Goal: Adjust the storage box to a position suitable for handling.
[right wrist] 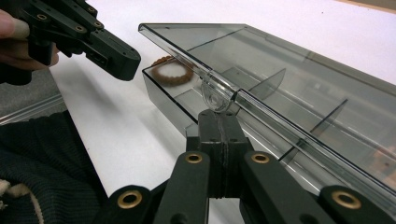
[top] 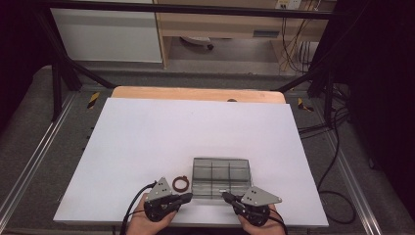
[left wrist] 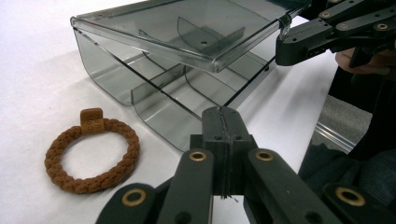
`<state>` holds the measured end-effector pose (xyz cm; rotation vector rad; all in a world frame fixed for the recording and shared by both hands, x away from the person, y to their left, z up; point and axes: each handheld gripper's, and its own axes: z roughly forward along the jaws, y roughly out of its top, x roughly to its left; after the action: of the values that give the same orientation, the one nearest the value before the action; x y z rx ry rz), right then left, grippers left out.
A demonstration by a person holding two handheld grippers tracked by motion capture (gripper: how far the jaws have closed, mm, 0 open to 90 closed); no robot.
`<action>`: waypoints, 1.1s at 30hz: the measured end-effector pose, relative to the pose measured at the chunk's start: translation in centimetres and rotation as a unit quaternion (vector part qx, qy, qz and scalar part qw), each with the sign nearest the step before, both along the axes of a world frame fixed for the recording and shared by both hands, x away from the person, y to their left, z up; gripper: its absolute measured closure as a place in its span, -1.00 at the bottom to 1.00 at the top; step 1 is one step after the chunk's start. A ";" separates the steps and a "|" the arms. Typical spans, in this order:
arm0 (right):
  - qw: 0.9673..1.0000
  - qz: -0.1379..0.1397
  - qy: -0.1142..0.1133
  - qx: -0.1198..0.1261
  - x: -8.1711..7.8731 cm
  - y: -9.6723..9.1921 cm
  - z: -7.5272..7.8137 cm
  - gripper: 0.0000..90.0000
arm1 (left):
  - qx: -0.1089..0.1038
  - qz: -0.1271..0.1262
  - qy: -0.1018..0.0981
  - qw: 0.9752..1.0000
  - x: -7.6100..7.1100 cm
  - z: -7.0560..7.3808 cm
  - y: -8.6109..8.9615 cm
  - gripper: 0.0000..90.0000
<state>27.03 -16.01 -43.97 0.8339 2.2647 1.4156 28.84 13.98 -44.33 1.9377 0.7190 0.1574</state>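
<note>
**Lid partly raised; bracelet outside the box, left of it**

Left to right on the desk [top: 147,142]:

Left gripper [top: 187,197]: jaws together, nothing between them. In the left gripper view the jaws rest just short of the box's near edge, touching nothing that can be made out.

Bracelet [top: 180,183]: a brown braided ring with a small square charm, lying flat on the white surface. It sits just beside the box's left end, apart from it, and just beyond the left jaws. The left hand [top: 147,223] is plainly the nearer one.

Box [top: 220,177]: clear grey plastic, divided into compartments, long axis running left to right across the desk. All compartments that can be seen appear empty. Its lid [left wrist: 187,32] is tilted up, hinged at the far side, front edge lifted off the body.

Right gripper [top: 226,197]: jaws together, tip at the lid's front latch tab [right wrist: 215,98]. Whether the tip props the tab or merely touches it cannot be told.

Judgement: the work in hand looks like stowing the bracelet. The opening faces the person, and the bracelet lies to its left, so the left jaws must part, take the ring, then carry it rightward under the lid. Risk: the lid dropping if the right jaws shift.
</note>
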 end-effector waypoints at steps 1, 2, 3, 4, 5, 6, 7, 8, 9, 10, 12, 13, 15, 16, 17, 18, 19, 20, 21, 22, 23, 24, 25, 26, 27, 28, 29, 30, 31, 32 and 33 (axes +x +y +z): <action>1.000 0.000 0.000 0.001 0.0 0.0 0.0 1.00 | -0.001 0.002 -0.002 1.000 0.0 0.0 0.0 0.99; 1.000 0.001 -0.001 0.001 0.1 0.0 0.1 1.00 | -0.001 0.004 -0.004 1.000 0.0 0.1 0.0 0.99; 1.000 0.000 -0.002 0.002 0.1 0.1 0.1 1.00 | -0.001 0.006 -0.006 1.000 0.0 0.1 0.1 0.99; 1.000 0.001 -0.003 0.002 0.1 0.1 0.2 1.00 | -0.003 0.008 -0.007 1.000 0.0 0.1 0.1 0.99; 1.000 0.001 -0.002 0.004 0.2 0.1 0.2 1.00 | -0.003 0.010 -0.008 1.000 0.1 0.1 0.2 0.99; 1.000 0.000 -0.004 0.005 0.2 0.1 0.3 1.00 | -0.004 0.014 -0.008 1.000 0.1 0.2 0.3 0.99; 1.000 0.001 -0.005 0.006 0.3 0.1 0.3 1.00 | -0.005 0.016 -0.009 1.000 0.1 0.2 0.4 0.99; 1.000 0.000 -0.004 0.008 0.3 0.1 0.4 1.00 | -0.006 0.018 -0.010 1.000 0.1 0.1 0.5 1.00; 1.000 -0.001 -0.005 0.011 0.4 0.2 0.4 1.00 | -0.007 0.022 -0.009 1.000 0.2 0.1 0.6 0.99; 1.000 -0.001 -0.006 0.012 0.4 0.2 0.4 1.00 | -0.010 0.023 -0.007 1.000 0.2 0.0 0.7 0.99; 1.000 0.000 -0.006 0.014 0.6 0.3 0.5 1.00 | -0.012 0.025 -0.003 1.000 0.3 -0.1 0.8 0.99; 1.000 -0.001 -0.008 0.015 0.7 0.3 0.6 1.00 | -0.013 0.025 -0.002 1.000 0.4 -0.1 0.8 0.99; 1.000 -0.002 -0.011 0.019 0.9 0.3 0.7 1.00 | -0.015 0.026 -0.001 1.000 0.5 -0.1 0.9 0.99; 1.000 -0.003 -0.012 0.021 1.0 0.3 0.8 1.00 | -0.014 0.026 -0.001 1.000 0.5 -0.1 1.0 0.99; 1.000 -0.003 -0.013 0.022 1.1 0.2 0.8 1.00 | -0.015 0.028 -0.002 0.999 0.5 -0.1 1.0 0.99; 1.000 -0.004 -0.015 0.020 1.2 0.1 0.9 1.00 | -0.015 0.030 -0.004 0.999 0.5 0.0 1.1 0.99; 1.000 -0.005 -0.016 0.021 1.3 0.1 1.0 1.00 | -0.016 0.033 -0.005 0.999 0.5 0.0 1.1 0.99; 1.000 -0.007 -0.017 0.023 1.4 0.0 1.1 1.00 | -0.016 0.035 -0.006 0.999 0.4 0.0 1.2 0.99; 0.999 -0.007 -0.020 0.025 1.5 -0.1 1.2 1.00 | -0.016 0.038 -0.007 0.999 0.4 0.0 1.2 0.99; 0.999 -0.009 -0.022 0.023 1.7 -0.1 1.3 1.00 | -0.017 0.043 -0.012 0.999 0.4 0.0 1.3 0.99; 0.999 -0.009 -0.025 0.023 1.8 -0.2 1.4 1.00 | -0.017 0.048 -0.016 0.999 0.3 0.1 1.3 0.99; 0.999 -0.008 -0.026 0.025 2.0 -0.3 1.5 1.00 | -0.017 0.052 -0.021 0.998 0.3 0.1 1.4 0.99; 0.999 -0.007 -0.027 0.025 2.1 -0.3 1.5 1.00 | -0.019 0.057 -0.024 0.998 0.2 0.2 1.4 0.99; 0.999 -0.006 -0.028 0.024 2.2 -0.3 1.5 1.00 | -0.017 0.060 -0.027 0.998 0.2 0.2 1.5 0.99; 0.999 -0.005 -0.029 0.025 2.4 -0.2 1.5 1.00 | -0.016 0.063 -0.028 0.997 0.3 0.2 1.6 0.99; 0.999 -0.001 -0.030 0.028 2.5 -0.2 1.6 1.00 | -0.015 0.065 -0.028 0.997 0.3 0.1 1.6 1.00; 0.999 0.000 -0.033 0.026 2.5 -0.1 1.7 1.00 | -0.015 0.067 -0.027 0.997 0.3 0.1 1.7 0.99; 0.999 0.003 -0.037 0.025 2.6 0.0 1.8 1.00 | -0.015 0.068 -0.026 0.997 0.4 0.1 1.8 0.99; 0.999 0.003 -0.040 0.024 2.7 0.0 1.9 1.00 | -0.014 0.069 -0.025 0.997 0.5 0.1 2.0 0.99; 0.999 0.004 -0.042 0.026 2.8 0.0 1.9 1.00 | -0.015 0.071 -0.025 0.997 0.6 0.1 2.0 1.00; 0.999 0.005 -0.044 0.028 2.9 0.0 2.0 1.00 | -0.015 0.072 -0.025 0.997 0.6 0.0 2.1 1.00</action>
<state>29.93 -15.98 -41.94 0.7621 2.1755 1.4965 29.47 16.11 -44.28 1.8472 0.8229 0.2798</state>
